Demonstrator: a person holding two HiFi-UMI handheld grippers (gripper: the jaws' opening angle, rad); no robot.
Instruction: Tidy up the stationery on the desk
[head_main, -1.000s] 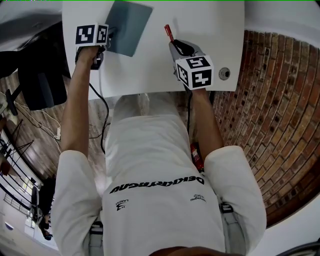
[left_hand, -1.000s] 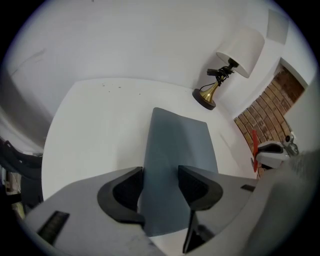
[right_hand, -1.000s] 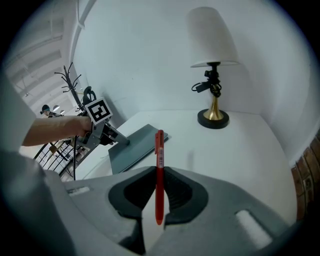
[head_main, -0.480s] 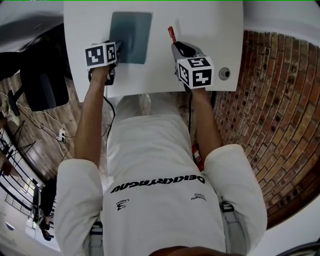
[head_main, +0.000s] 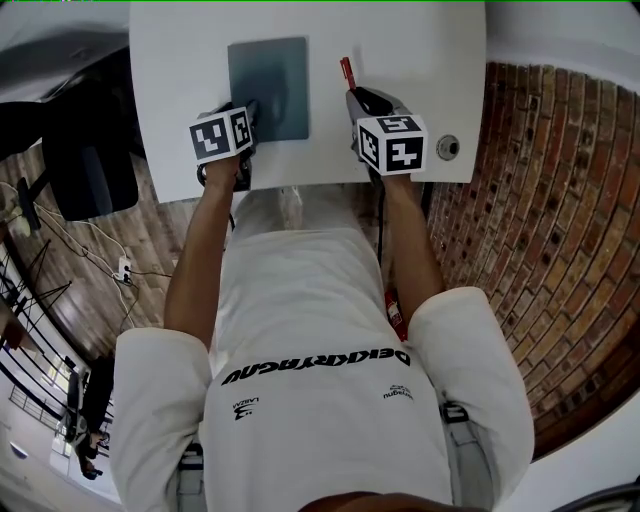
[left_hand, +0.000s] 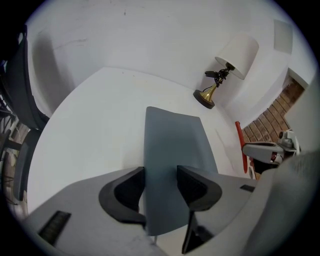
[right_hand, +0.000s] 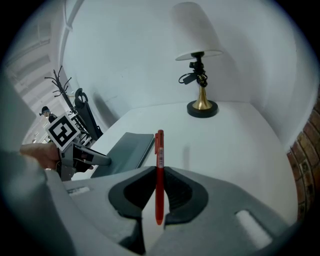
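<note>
Head view. Looking steeply down over a white shirt (head_main: 320, 330) onto a white desk (head_main: 420, 40). Left of the desk's middle, a grey notebook (head_main: 270, 80), lying flat with edges square to the desk's. At its near left corner, the left gripper (head_main: 247, 112), pointing away and down. To the right, apart from the notebook, the right gripper (head_main: 352, 97), with a red pen (head_main: 346, 72) sticking out past its tips toward the far side. By the desk's near right corner, a small round fitting (head_main: 447, 147). Right of the desk, brick floor (head_main: 560, 250); left of it, a black chair (head_main: 80, 160).

Left gripper view. Jaws partway apart, having just been closing a little. In the gap, the near left corner of the notebook: left pad right at its left edge, right pad over its cover. No pinch on it to be seen. Beyond the jaws, the rest of the notebook stretching away across the desk. At the far side, a lamp (left_hand: 222, 75) with white shade and brass foot, close to the wall. At the right, the pen and the right gripper, near the notebook but not touching it.

Right gripper view. Jaws closed on the pen, pads pressing its lower half from both sides. Pen upright in the frame, clip end far, tip near. To the left, the notebook flat on the desk, the left gripper at its near end. Far off, the lamp again; far left, a coat stand (right_hand: 62, 82).
</note>
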